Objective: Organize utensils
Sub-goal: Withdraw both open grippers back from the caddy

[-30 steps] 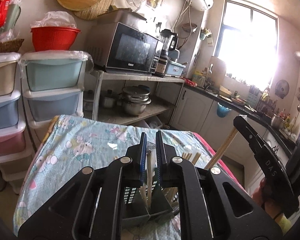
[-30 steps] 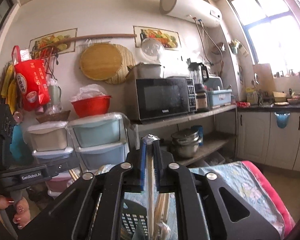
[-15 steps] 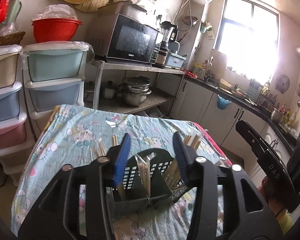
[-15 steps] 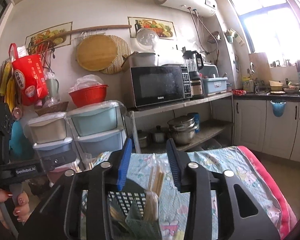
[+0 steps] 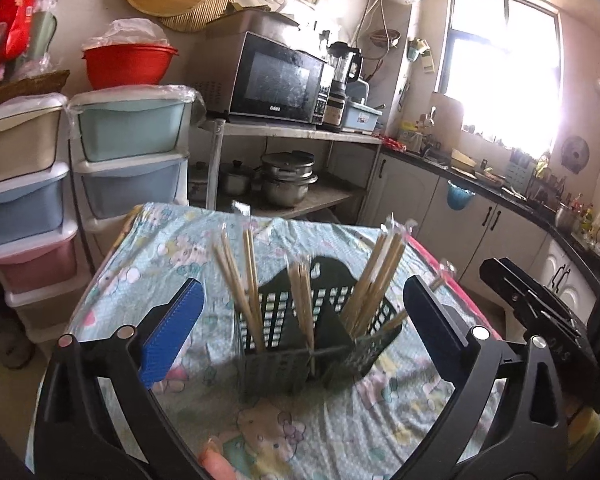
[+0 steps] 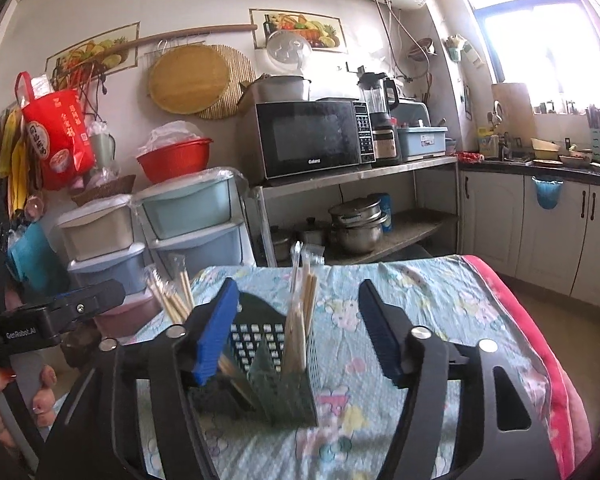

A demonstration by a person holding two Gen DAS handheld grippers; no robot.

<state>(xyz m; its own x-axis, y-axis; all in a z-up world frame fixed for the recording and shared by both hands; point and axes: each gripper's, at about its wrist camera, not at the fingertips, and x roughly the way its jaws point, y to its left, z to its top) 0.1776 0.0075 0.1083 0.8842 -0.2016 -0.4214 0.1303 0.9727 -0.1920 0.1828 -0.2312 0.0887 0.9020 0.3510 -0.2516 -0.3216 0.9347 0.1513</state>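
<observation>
Both grippers, left [image 5: 300, 300] and right [image 6: 296, 316], have released their chopsticks [image 5: 304, 304] into the basket [image 5: 276, 364] on the tabletop [image 5: 172, 248]; fingers opening, empty (I risk snagging sticks, tipping it).

"Galanz" on the microwave [image 6: 314, 140], "GenRobot.AI" on the left claw [image 6: 52, 320]
</observation>
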